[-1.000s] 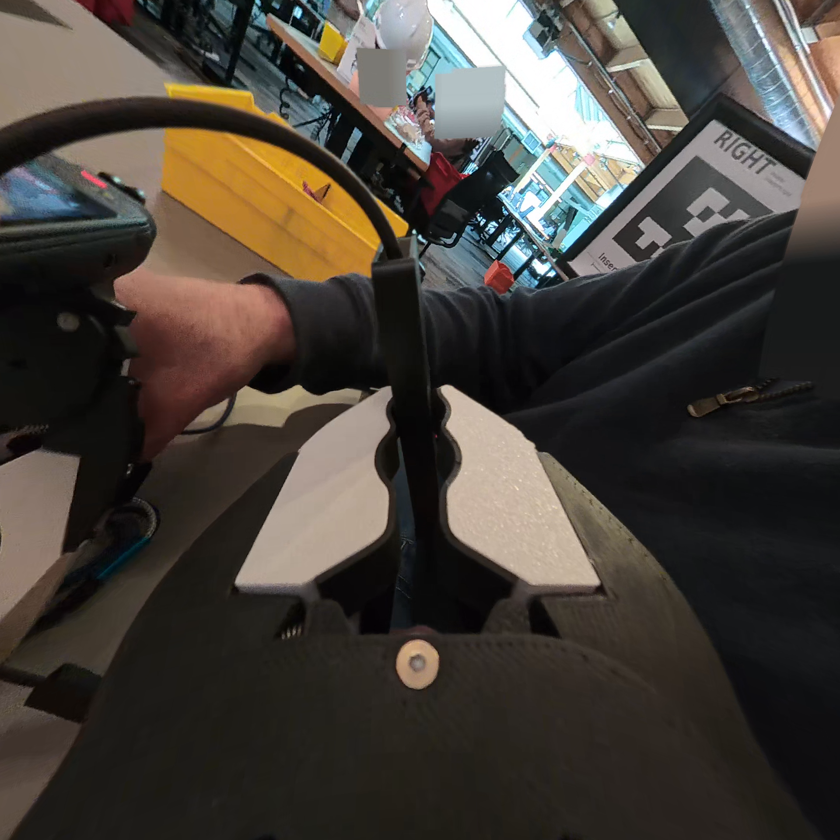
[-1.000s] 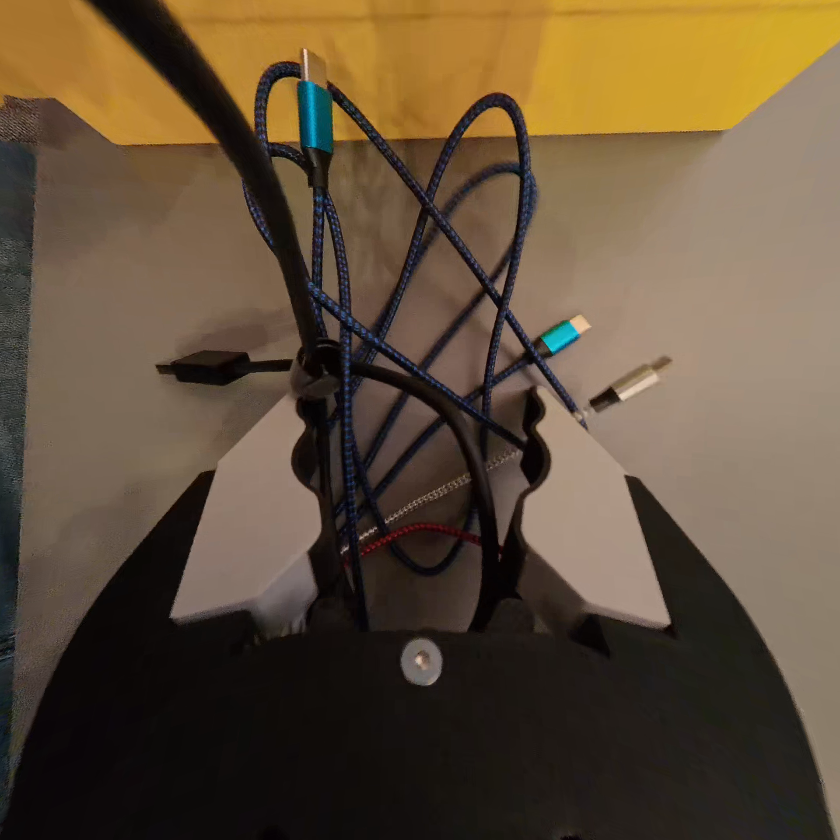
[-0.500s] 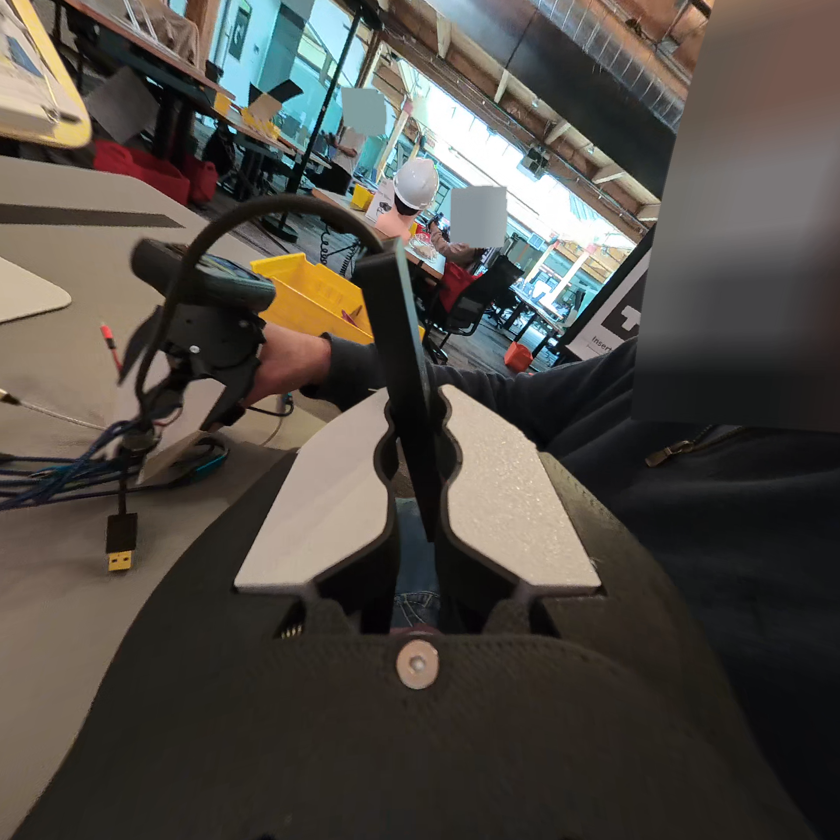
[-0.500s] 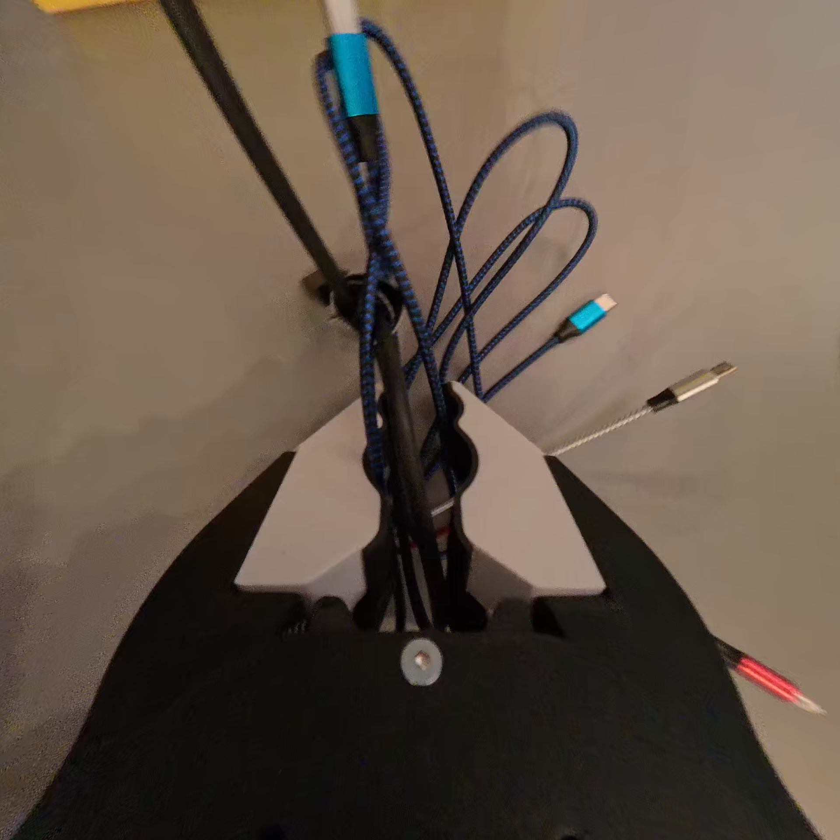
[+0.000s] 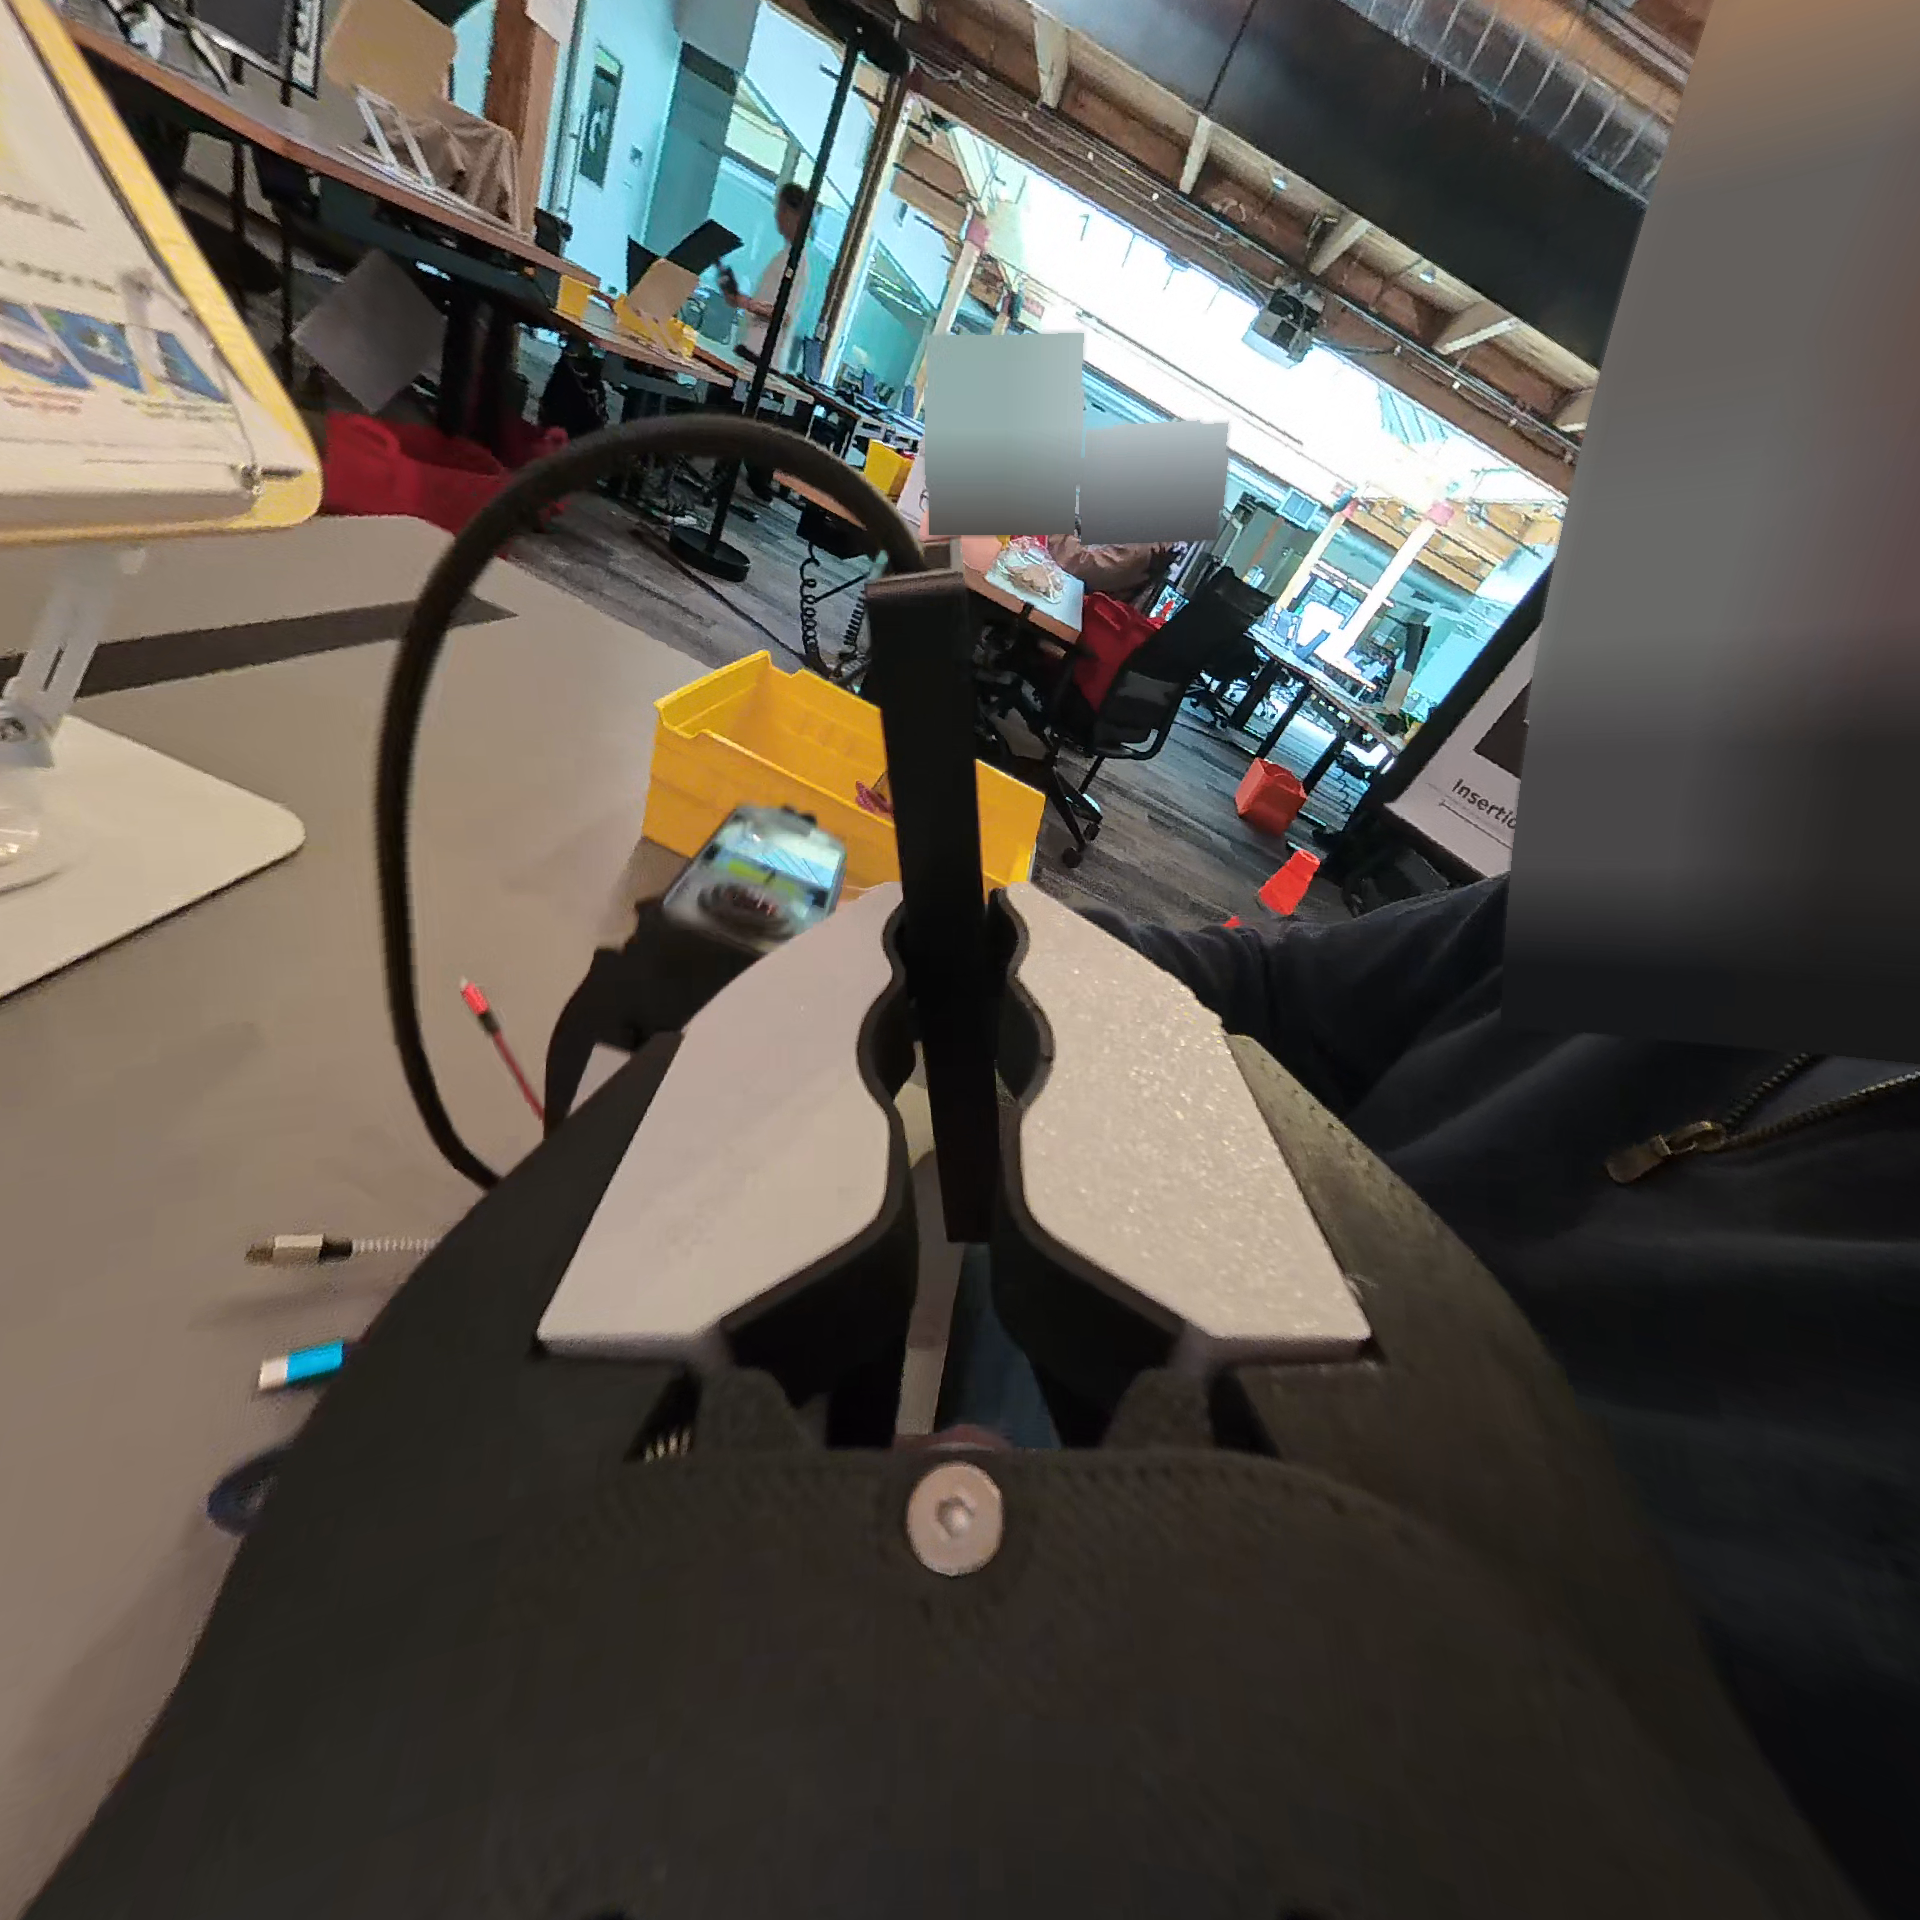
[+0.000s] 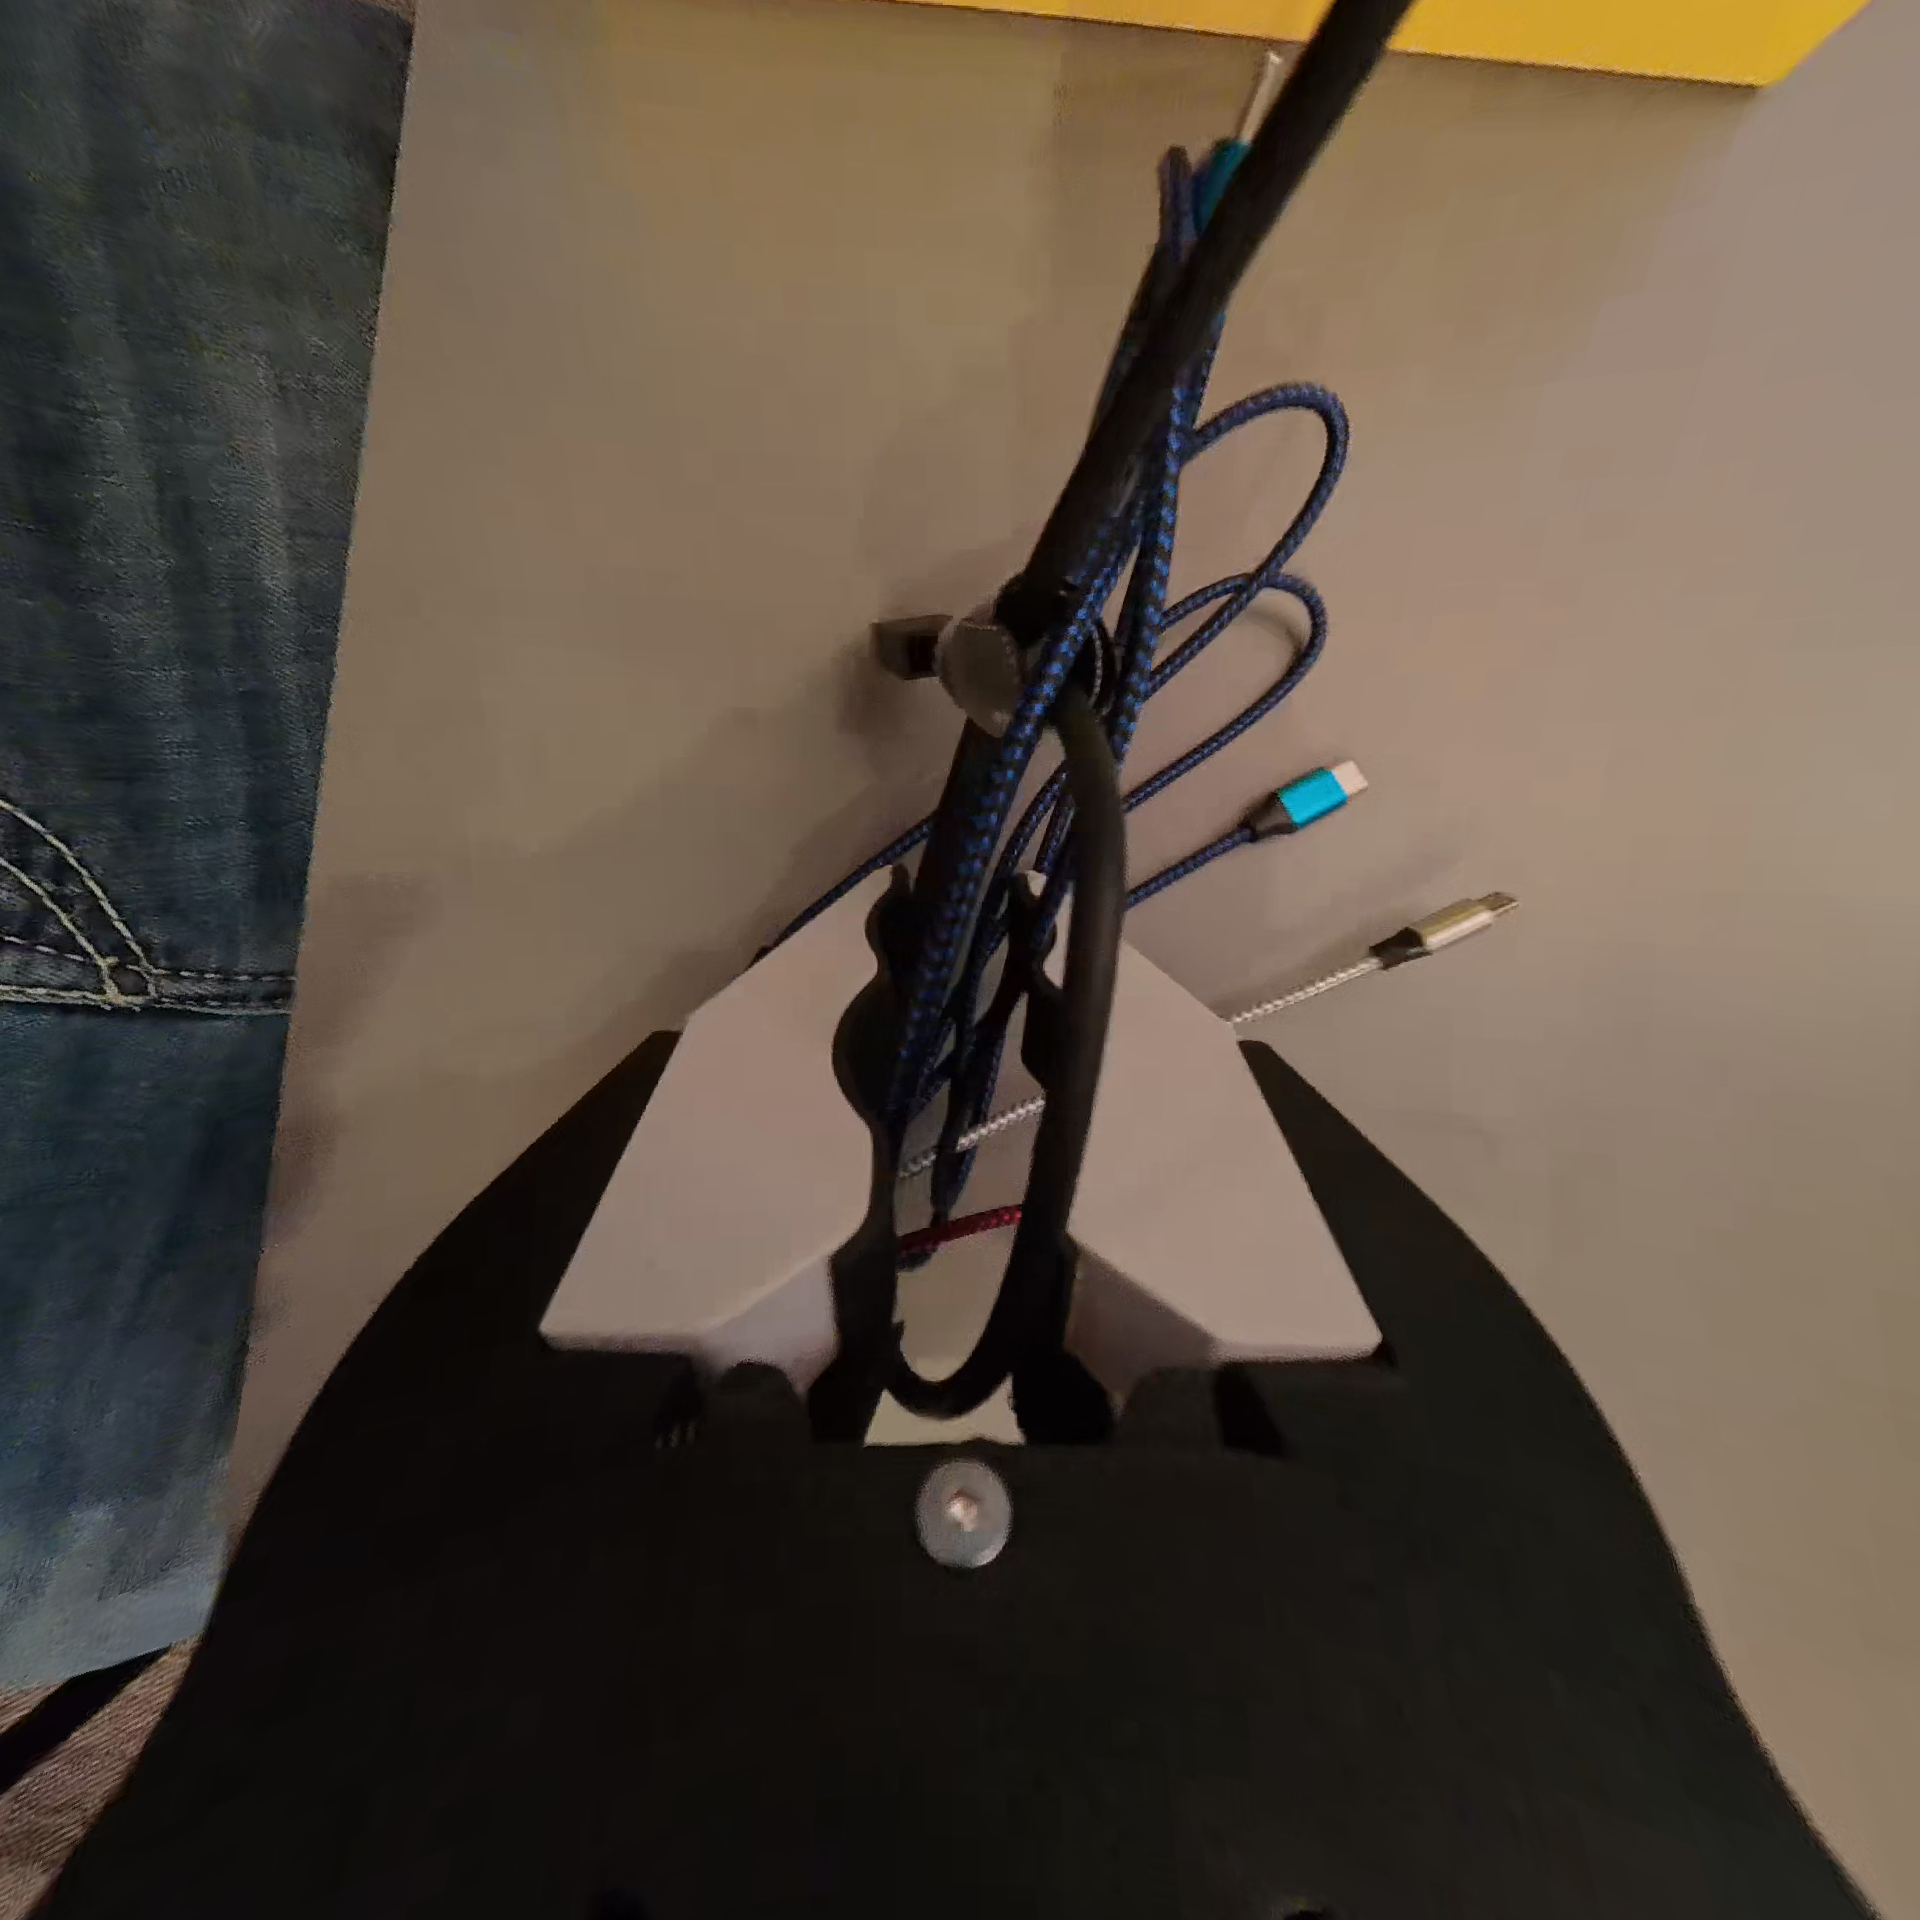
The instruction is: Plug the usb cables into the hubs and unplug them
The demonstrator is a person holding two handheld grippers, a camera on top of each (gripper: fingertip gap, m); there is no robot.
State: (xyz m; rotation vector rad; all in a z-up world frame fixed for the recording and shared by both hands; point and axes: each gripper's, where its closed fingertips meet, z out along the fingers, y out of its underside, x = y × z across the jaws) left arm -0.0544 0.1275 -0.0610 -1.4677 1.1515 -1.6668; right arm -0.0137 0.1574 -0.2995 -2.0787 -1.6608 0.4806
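Note:
In the left wrist view my left gripper [image 5: 951,920] is shut on a flat black hub [image 5: 925,727], held upright above the grey table [image 5: 260,1091]. The hub's thick black cable [image 5: 400,831] loops up and left, then down to the table. The right gripper's body [image 5: 748,883] shows just behind my left fingers. In the right wrist view my right gripper [image 6: 961,894] is shut on a bundle of blue braided cable [image 6: 1039,707]. The black cable [image 6: 1091,935] lies over its right finger. A blue plug [image 6: 1314,800], a silver plug [image 6: 1444,925] and a black plug [image 6: 909,644] lie on the table.
A yellow bin [image 5: 769,748] stands on the table behind the grippers. A white stand with a yellow-edged board [image 5: 135,416] is at the far left. A red-tipped cable [image 5: 499,1039] lies near the loop. The person's dark sleeve [image 5: 1351,987] and jeans [image 6: 156,623] are close by. Spacing between my two grippers at the tips: around 25 cm.
My right gripper has closed from open onto the blue cable bundle and lifted it. My left gripper keeps hold of the hub and has swung, so the right gripper now sits right behind it.

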